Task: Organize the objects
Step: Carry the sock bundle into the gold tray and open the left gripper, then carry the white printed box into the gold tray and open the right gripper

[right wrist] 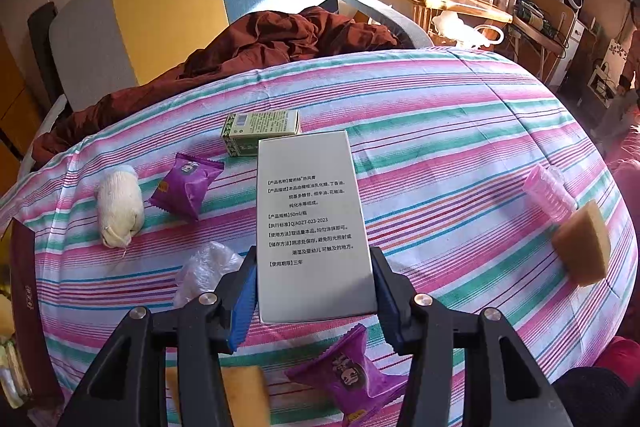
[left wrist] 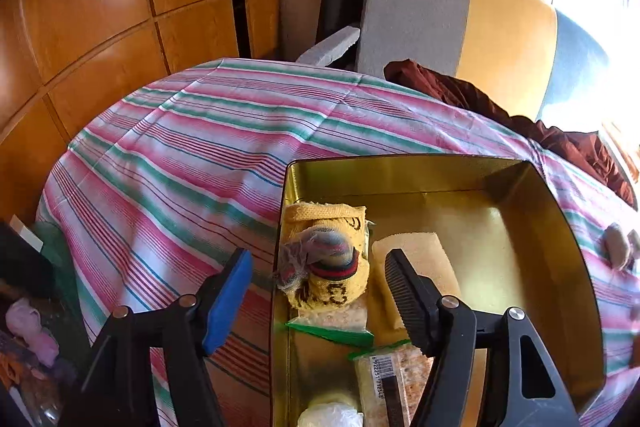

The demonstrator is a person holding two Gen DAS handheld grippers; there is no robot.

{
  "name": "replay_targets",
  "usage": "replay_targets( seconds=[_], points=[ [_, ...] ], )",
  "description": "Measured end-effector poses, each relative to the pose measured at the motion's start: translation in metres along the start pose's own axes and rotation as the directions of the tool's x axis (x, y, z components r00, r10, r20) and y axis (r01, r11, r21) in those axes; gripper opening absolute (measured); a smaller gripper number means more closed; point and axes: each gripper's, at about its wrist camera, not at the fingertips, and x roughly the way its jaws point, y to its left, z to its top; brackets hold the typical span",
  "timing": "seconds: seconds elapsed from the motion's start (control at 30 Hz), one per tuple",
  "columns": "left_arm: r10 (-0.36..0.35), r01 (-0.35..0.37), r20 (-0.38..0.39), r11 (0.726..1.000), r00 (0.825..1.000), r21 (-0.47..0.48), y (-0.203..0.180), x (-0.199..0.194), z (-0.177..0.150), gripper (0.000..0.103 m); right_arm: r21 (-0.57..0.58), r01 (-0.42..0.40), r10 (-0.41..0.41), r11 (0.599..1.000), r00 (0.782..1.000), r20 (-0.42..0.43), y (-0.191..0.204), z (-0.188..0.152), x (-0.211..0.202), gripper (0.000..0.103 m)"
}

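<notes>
Your right hand-held gripper (right wrist: 314, 291) squeezes the white box (right wrist: 310, 223) mid-frame | your left hand-held gripper (left wrist: 316, 291) gapes apart over the gold tin (left wrist: 552, 227).

A striped cloth (right wrist: 440, 115) covers the table, carrying a gold tin (left wrist: 560, 227), green box (right wrist: 260, 127), purple packets (right wrist: 186, 185), sponges (right wrist: 582, 245) and a white sock (right wrist: 119, 205).

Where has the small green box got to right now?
In the right wrist view, the small green cardboard box lies on the striped tablecloth, just beyond the tall white box held in the right gripper.
</notes>
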Motion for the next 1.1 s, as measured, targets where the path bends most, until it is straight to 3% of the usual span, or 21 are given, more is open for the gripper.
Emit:
replay_targets(
  seconds=[0.17,0.33,0.63,0.77,0.9,1.0,1.1],
  points=[
    [-0.015,0.017,0.062,0.999,0.998,-0.029,0.007,-0.032,-0.018,0.070,0.000,-0.027,0.027,1.000,0.997,0.067,0.003,0.003,-0.017,0.051],
    [-0.034,0.035,0.064,0.999,0.997,-0.014,0.003,-0.049,-0.037,0.070,-0.041,-0.073,0.077,0.997,0.989,0.123,0.023,0.002,-0.042,0.051],
    [-0.088,0.089,0.060,0.996,0.994,-0.010,-0.007,-0.064,-0.051,0.070,-0.188,-0.206,0.232,0.960,0.964,0.129,0.105,-0.002,-0.075,0.051],
    [-0.099,0.099,0.057,0.995,0.993,-0.009,-0.008,-0.067,-0.055,0.070,-0.277,-0.295,0.332,0.914,0.938,0.095,0.158,-0.010,-0.089,0.051],
    [-0.103,0.104,0.054,0.995,0.993,-0.010,-0.007,-0.070,-0.061,0.070,-0.388,-0.377,0.420,0.841,0.907,0.030,0.223,-0.025,-0.101,0.051],
    [-0.110,0.111,0.054,0.994,0.992,-0.006,-0.006,-0.072,-0.065,0.070,-0.450,-0.437,0.470,0.779,0.882,-0.042,0.270,-0.041,-0.103,0.051],
    [-0.114,0.114,0.059,0.993,0.992,-0.002,-0.005,-0.075,-0.068,0.071,-0.509,-0.462,0.481,0.726,0.870,-0.104,0.317,-0.060,-0.099,0.051]
  ],
)
